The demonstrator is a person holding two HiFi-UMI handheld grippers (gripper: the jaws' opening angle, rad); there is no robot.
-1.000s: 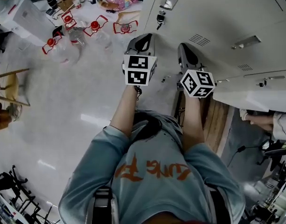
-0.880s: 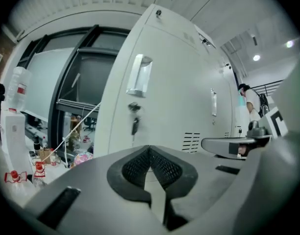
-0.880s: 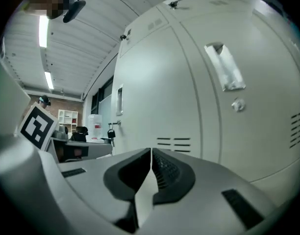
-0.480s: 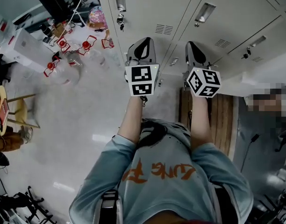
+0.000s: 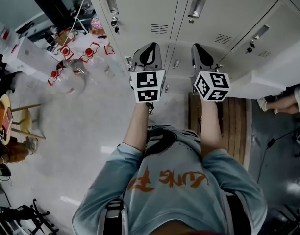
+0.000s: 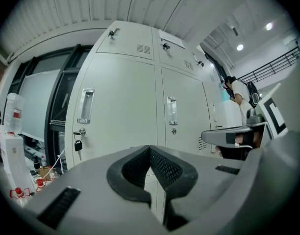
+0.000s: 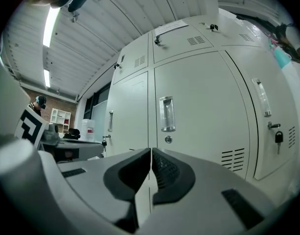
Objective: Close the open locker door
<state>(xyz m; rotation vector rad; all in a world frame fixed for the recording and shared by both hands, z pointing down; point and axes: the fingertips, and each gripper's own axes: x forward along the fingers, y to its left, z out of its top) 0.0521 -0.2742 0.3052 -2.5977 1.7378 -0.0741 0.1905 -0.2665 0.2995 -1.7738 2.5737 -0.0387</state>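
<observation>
A bank of pale grey lockers (image 5: pixel 155 9) fills the top of the head view. At its right a locker door (image 5: pixel 275 75) stands swung out from the row. My left gripper (image 5: pixel 149 46) and right gripper (image 5: pixel 196 47) are held side by side in front of the lockers, apart from them and left of the open door. Both are shut with nothing between the jaws. The left gripper (image 6: pixel 150 148) faces two closed doors with recessed handles (image 6: pixel 86 105). The right gripper (image 7: pixel 151 151) faces a closed door with a handle (image 7: pixel 166 113).
Water jugs with red handles (image 5: pixel 66 75) and a white box (image 5: pixel 30 58) stand on the floor at the left. A wooden board (image 5: pixel 233 121) lies under my right arm. A person's legs (image 5: pixel 282 104) show at the right. Keys (image 5: pixel 114 26) hang from one locker.
The view has swung toward the lockers, so more of their fronts shows at the top. Both grippers stay shut and side by side, slightly higher in the frame.
</observation>
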